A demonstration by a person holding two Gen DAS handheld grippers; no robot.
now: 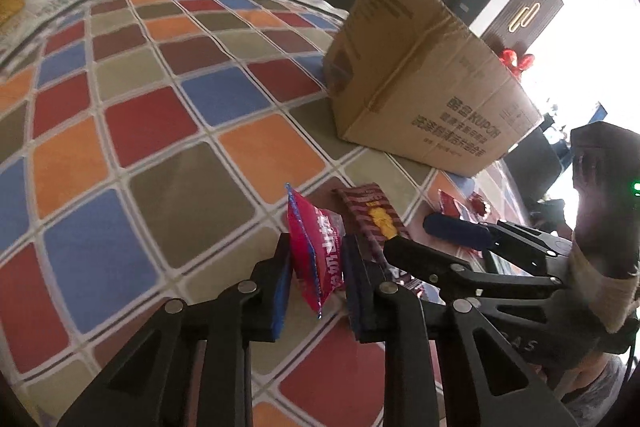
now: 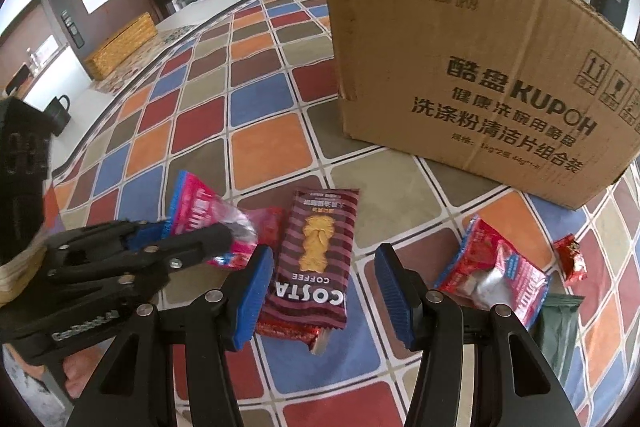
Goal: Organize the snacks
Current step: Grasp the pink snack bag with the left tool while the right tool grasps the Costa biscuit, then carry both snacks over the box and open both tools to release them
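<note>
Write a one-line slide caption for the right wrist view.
Right claw open above a Costa Coffee biscuit packet, left claw gripping a pink snack bag beside a Kupoh cardboard box.

Left wrist view: taken close above the checked tablecloth [image 1: 160, 115], angled steeply down along the fingers, rolled sideways.
Right wrist view: taken just beside it, aimed down and squarely at the cardboard box [image 2: 480, 67].
Shared ground: box, cloth and striped coffee packet [image 2: 316, 251] were seen in both.
</note>
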